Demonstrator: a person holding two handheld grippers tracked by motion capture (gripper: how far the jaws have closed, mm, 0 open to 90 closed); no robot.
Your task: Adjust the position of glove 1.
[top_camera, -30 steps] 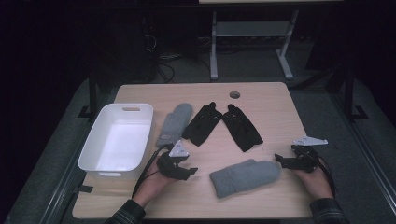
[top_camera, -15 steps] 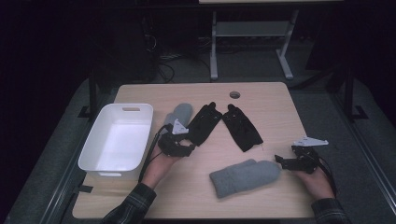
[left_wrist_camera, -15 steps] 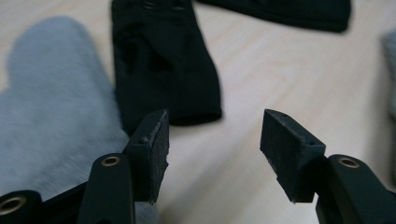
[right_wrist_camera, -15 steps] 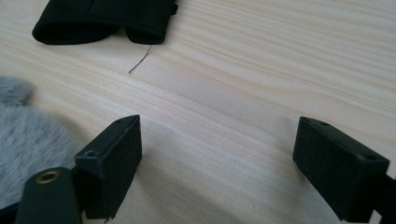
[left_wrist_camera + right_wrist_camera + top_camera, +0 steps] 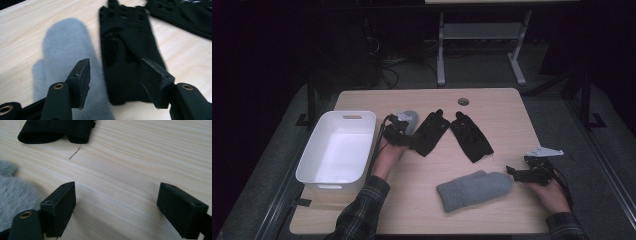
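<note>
Forward beside the white bin [image 5: 319, 175], the left claw [image 5: 113, 75] gapes over a fuzzy grey mitten [image 5: 65, 57] and flat black glove [image 5: 127, 50]. Right claw [image 5: 116, 207] gapes, idle, on the woodgrain surface [image 5: 130, 165].

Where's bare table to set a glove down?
Free: the far right corner beyond the right-hand black glove, and the near strip between the white plastic bin and grey fuzzy mitten. Crowded: mid-table around the left gripper.

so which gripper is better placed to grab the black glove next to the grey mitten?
Left. The left gripper hangs with its jaws open over the cuff of the black glove. The right gripper sits at the other grey mitten, farther off.
</note>
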